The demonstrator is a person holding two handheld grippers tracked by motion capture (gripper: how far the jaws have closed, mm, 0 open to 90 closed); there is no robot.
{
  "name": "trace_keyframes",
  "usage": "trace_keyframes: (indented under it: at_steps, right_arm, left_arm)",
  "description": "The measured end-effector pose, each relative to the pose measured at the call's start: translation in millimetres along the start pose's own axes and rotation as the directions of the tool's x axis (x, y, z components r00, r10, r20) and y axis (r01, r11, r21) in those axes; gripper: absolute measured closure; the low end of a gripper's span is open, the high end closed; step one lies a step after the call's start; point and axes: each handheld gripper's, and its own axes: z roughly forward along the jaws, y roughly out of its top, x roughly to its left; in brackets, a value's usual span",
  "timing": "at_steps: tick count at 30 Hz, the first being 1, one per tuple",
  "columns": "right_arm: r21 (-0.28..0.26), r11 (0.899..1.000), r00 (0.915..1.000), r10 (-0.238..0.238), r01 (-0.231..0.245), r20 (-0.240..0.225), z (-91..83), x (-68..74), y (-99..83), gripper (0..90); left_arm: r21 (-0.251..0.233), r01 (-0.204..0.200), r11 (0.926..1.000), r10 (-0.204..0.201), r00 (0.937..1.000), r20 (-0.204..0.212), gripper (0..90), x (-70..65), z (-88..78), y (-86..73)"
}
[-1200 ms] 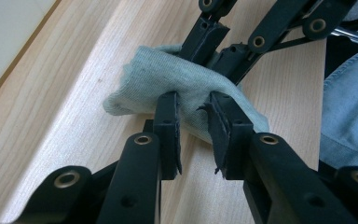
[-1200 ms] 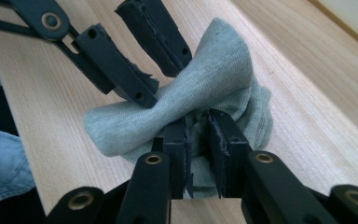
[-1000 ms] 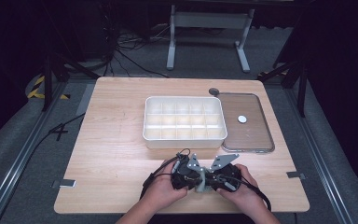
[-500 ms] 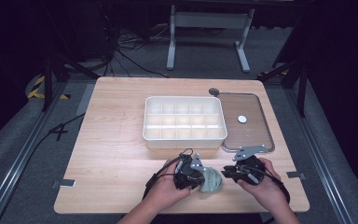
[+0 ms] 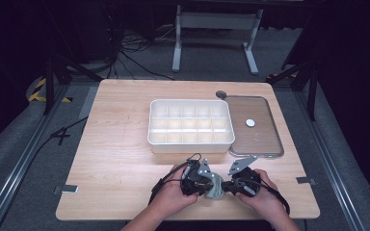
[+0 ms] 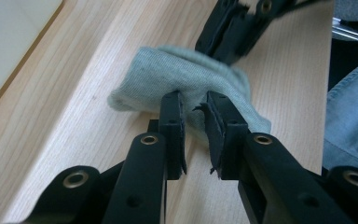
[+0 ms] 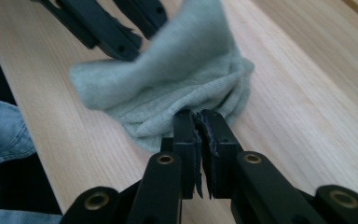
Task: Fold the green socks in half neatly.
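Observation:
A small grey-green knitted cloth [image 5: 215, 188] lies bunched on the wooden table near its front edge, between the person's two hands. My left gripper [image 5: 206, 185] comes at it from the left. In the left gripper view the cloth [image 6: 186, 79] is pinched between the tips of my left gripper [image 6: 193, 100], whose jaws stand slightly apart. My right gripper [image 5: 227, 186] meets the cloth from the right. The right gripper view shows my right gripper [image 7: 199, 116] shut on the lower fold of the cloth [image 7: 177, 88], while the left gripper [image 7: 121, 28] lifts the upper fold.
A white compartment tray [image 5: 191, 146] stands at mid-table, just beyond the hands. To its right lies a clear flat lid [image 5: 265, 144] with a white disc [image 5: 250, 123] on it. A small dark round thing [image 5: 221, 94] sits behind the lid. Denim-clad legs [image 6: 349, 116] are close under the table's front edge.
The right hand swung out to the right away from the cloth half a second ago and has come back left onto it. The left gripper has stayed on the cloth.

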Motion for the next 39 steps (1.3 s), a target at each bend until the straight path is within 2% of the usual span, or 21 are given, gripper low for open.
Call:
trace_keyframes:
  at_steps: [3, 7, 15, 17, 20, 23, 26, 33, 36, 39]
  right_arm:
    - [-0.001, 1.000, 0.9999, -0.011, 0.011, -0.010, 4.5, 5.1, 3.1, 83.9]
    - [-0.001, 1.000, 0.9998, -0.007, 0.007, -0.018, 8.1, 7.6, 4.1, 84.0]
    - [-0.031, 0.999, 0.9952, 0.027, -0.030, -0.094, 11.5, -0.9, -1.0, 83.2]
    - [-0.028, 0.999, 0.9951, 0.026, -0.029, -0.095, 11.1, -1.6, -1.2, 82.2]
    - [0.001, 0.999, 0.9962, 0.040, -0.040, -0.077, 6.4, -4.0, -1.2, 75.5]
    - [-0.045, 0.996, 0.9960, 0.073, -0.075, -0.052, -10.1, -11.6, -2.8, 74.8]
    - [-0.111, 0.986, 0.9923, 0.121, -0.123, -0.030, -23.8, -16.0, -3.2, 71.4]
    - [-0.168, 0.977, 0.9908, 0.134, -0.129, 0.018, -23.0, -10.3, -0.2, 64.7]
    - [-0.210, 0.966, 0.9875, 0.157, -0.150, 0.016, -17.4, -7.3, 0.1, 64.6]
    - [-0.223, 0.962, 0.9867, 0.163, -0.158, 0.004, -12.5, -4.2, 1.1, 64.6]
  left_arm:
    - [-0.008, -0.026, 0.9996, 0.026, 0.9996, 0.009, 75.5, -1.5, 0.7, 1.5]
    - [-0.019, -0.025, 0.9995, 0.025, 0.9994, 0.025, 72.9, -2.2, 2.0, 1.7]
    - [-0.015, -0.048, 0.9987, 0.049, 0.9984, 0.030, 71.2, -2.2, 7.5, 0.7]
    - [-0.016, -0.049, 0.9987, 0.049, 0.9985, 0.025, 71.2, -2.9, 7.9, 0.3]
    - [-0.012, -0.055, 0.9984, 0.055, 0.9984, 0.010, 71.1, -5.5, 9.0, -0.6]
    - [-0.007, -0.049, 0.9988, 0.049, 0.9986, 0.018, 71.2, -4.0, 9.4, -0.5]
    - [-0.011, -0.023, 0.9997, 0.023, 0.9996, 0.013, 71.2, -5.0, 10.6, -0.4]
    - [-0.007, -0.002, 1.0000, 0.002, 0.9999, 0.013, 71.2, -4.4, 11.0, -0.8]
    - [-0.006, 0.007, 1.0000, -0.007, 0.9999, 0.014, 71.2, -3.7, 10.8, -1.3]
    - [-0.005, 0.012, 0.9999, -0.012, 0.9998, 0.015, 71.2, -3.4, 10.7, -1.5]
